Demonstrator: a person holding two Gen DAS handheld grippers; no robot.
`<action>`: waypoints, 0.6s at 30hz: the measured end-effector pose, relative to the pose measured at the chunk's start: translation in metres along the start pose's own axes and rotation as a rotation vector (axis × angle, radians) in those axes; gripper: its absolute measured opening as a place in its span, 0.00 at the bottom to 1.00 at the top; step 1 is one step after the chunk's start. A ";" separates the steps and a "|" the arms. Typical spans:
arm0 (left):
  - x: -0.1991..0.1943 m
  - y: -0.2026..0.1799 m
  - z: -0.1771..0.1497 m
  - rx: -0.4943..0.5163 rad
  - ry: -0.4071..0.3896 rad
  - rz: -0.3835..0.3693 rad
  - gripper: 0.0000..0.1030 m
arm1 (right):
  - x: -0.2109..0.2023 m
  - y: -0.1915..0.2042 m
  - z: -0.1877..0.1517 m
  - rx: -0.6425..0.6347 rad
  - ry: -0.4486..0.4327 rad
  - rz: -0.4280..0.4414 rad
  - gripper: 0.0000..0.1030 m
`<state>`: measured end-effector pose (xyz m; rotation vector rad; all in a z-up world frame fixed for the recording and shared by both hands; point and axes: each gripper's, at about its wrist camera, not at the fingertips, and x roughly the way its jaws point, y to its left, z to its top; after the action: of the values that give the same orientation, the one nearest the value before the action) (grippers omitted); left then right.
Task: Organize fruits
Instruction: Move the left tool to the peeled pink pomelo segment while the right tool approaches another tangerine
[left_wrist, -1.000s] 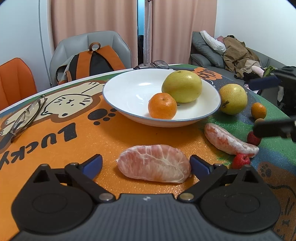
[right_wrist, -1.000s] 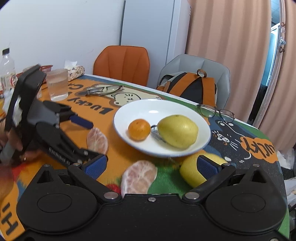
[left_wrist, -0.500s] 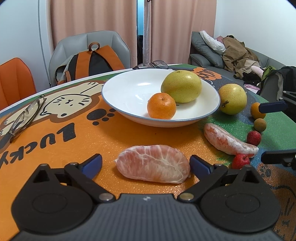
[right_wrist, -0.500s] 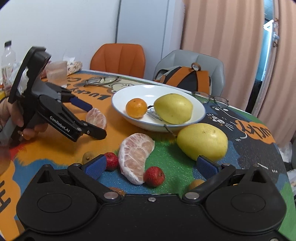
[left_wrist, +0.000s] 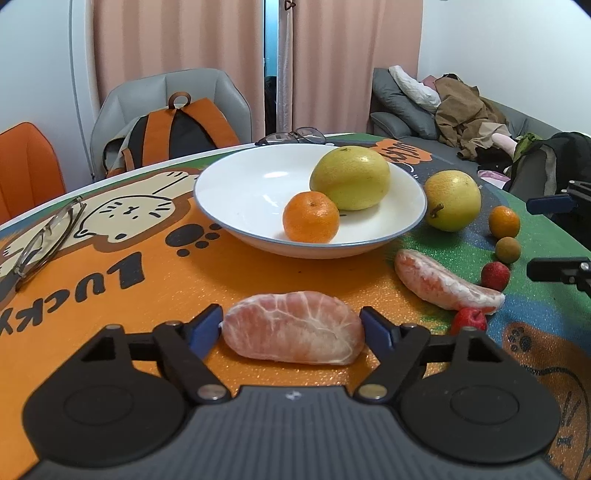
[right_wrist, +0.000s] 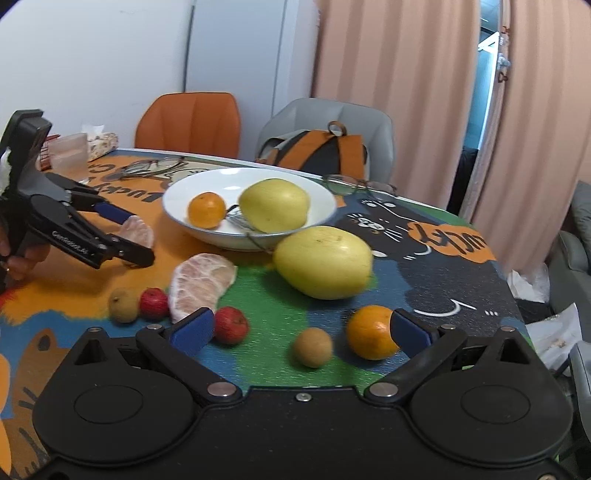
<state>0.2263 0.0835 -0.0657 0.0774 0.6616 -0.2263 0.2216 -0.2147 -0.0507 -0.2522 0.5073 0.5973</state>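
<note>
A white bowl (left_wrist: 236, 192) (right_wrist: 177, 195) holds an orange (left_wrist: 311, 217) and a yellow pear (left_wrist: 350, 178). My left gripper (left_wrist: 293, 326) has its blue pads against both ends of a peeled pomelo segment (left_wrist: 293, 332) that lies on the table; it also shows in the right wrist view (right_wrist: 127, 232). My right gripper (right_wrist: 301, 330) is open above the table, over a small brown longan (right_wrist: 313, 347) and beside a small orange (right_wrist: 371, 338). A second pomelo segment (right_wrist: 201, 280), a second pear (right_wrist: 323, 262) and red fruits (right_wrist: 231, 325) lie on the table.
Eyeglasses (left_wrist: 44, 236) lie at the left and another pair (left_wrist: 291, 134) behind the bowl. Chairs and a backpack (left_wrist: 177, 133) stand beyond the table edge. A longan (right_wrist: 123, 304) and a red fruit (right_wrist: 153, 302) sit near the second segment.
My left gripper has closed in until its pads touch the pomelo segment. My right gripper has pulled back and right, from the second pear to the small fruits at the table's near side.
</note>
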 end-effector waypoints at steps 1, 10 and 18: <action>0.000 0.000 0.000 0.005 0.000 0.001 0.78 | 0.000 -0.002 0.000 0.005 0.003 0.002 0.97; 0.000 -0.001 -0.002 -0.009 0.011 0.012 0.87 | 0.002 -0.005 -0.005 0.014 0.011 -0.018 0.97; -0.004 -0.005 -0.002 -0.009 0.004 0.008 0.73 | 0.003 -0.008 -0.006 0.022 0.011 -0.027 0.97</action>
<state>0.2212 0.0795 -0.0647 0.0715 0.6666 -0.2152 0.2263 -0.2223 -0.0561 -0.2409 0.5203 0.5644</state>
